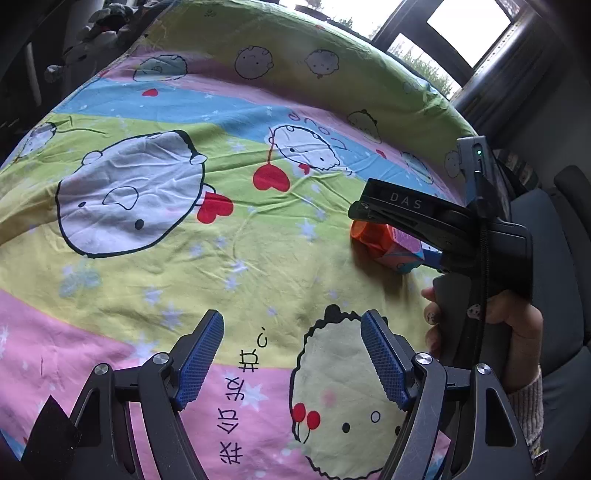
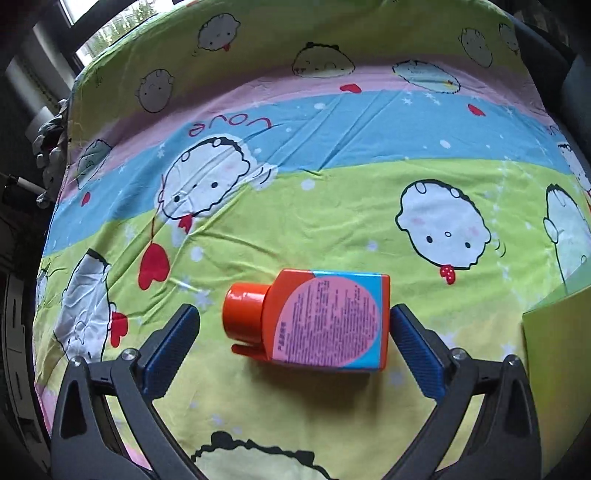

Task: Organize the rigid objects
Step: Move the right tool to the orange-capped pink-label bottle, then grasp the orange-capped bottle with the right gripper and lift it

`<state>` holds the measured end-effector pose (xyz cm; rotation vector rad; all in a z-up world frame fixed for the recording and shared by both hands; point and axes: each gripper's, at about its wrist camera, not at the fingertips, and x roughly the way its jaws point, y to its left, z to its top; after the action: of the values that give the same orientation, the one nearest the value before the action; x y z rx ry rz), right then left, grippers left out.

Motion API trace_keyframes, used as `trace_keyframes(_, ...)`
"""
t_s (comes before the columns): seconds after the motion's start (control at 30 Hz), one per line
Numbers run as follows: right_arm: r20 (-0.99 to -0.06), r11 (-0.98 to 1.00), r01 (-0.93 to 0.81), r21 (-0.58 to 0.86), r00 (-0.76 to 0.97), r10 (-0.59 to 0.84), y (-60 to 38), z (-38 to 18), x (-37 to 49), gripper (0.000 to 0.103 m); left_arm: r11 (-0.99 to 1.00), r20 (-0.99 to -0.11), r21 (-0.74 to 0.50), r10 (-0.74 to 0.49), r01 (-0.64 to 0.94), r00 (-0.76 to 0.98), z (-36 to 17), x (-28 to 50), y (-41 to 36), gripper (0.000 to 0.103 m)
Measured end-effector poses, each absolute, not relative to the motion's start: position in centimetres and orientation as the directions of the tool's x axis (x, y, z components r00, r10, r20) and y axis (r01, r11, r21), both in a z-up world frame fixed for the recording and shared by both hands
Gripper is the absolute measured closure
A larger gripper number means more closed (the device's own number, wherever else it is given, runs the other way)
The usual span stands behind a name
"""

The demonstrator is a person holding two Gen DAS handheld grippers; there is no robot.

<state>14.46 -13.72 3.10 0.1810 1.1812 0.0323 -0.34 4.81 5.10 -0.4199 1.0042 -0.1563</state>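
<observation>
An orange bottle (image 2: 325, 321) with a pink round label and an orange cap (image 2: 243, 314) lies on its side on the cartoon bedsheet (image 2: 332, 206). My right gripper (image 2: 295, 314) is open wide around it. Its left pad stands clear of the cap, and its right pad is close beside the bottle's base. From the left wrist view, the same bottle (image 1: 388, 247) lies under the right gripper's black finger (image 1: 402, 206), which a person's hand (image 1: 517, 325) holds. My left gripper (image 1: 292, 321) is open over the sheet with nothing between its blue pads.
A flat yellow-green object (image 2: 557, 350) lies at the right edge of the bed. A window (image 1: 461, 26) is beyond the far side, a dark padded seat (image 1: 554, 258) is to the right, and grey plush items (image 1: 96, 29) are at the far left.
</observation>
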Motion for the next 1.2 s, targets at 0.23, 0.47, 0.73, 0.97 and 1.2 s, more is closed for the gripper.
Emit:
trace_keyframes(0.23, -0.91, 0.992, 0.055, 0.117, 0.407, 0.085, -13.5, 2.8, 14.6, 0.017, 0.914, -0.789, -0.399, -0.298, -0.078, 0.538, 5.2, -0.3, 5.2, 0.026)
trace_keyframes(0.47, -0.897, 0.969, 0.018, 0.246, 0.382, 0.221, -14.2, 3.5, 11.5, 0.017, 0.917, -0.793, -0.39, -0.288, -0.083, 0.537, 5.1, -0.3, 5.2, 0.026)
trace_keyframes(0.73, -0.899, 0.955, -0.052, 0.292, 0.325, 0.293, -14.1, 4.5, 5.2, 0.017, 0.92, -0.802, -0.377, -0.267, -0.106, 0.534, 4.8, -0.2, 5.6, 0.025)
trace_keyframes(0.97, -0.899, 0.964, -0.068, 0.258, 0.349, 0.265, -14.5, 4.5, 3.3, 0.02, 0.924, -0.804, -0.362, -0.245, -0.12, 0.541, 4.8, -0.2, 6.0, 0.021)
trace_keyframes(1.2, -0.867, 0.947, -0.056, 0.315, 0.389, 0.311, -16.1, 5.5, 2.8, 0.018, 0.928, -0.808, -0.353, -0.238, -0.119, 0.539, 4.6, -0.3, 5.6, 0.021)
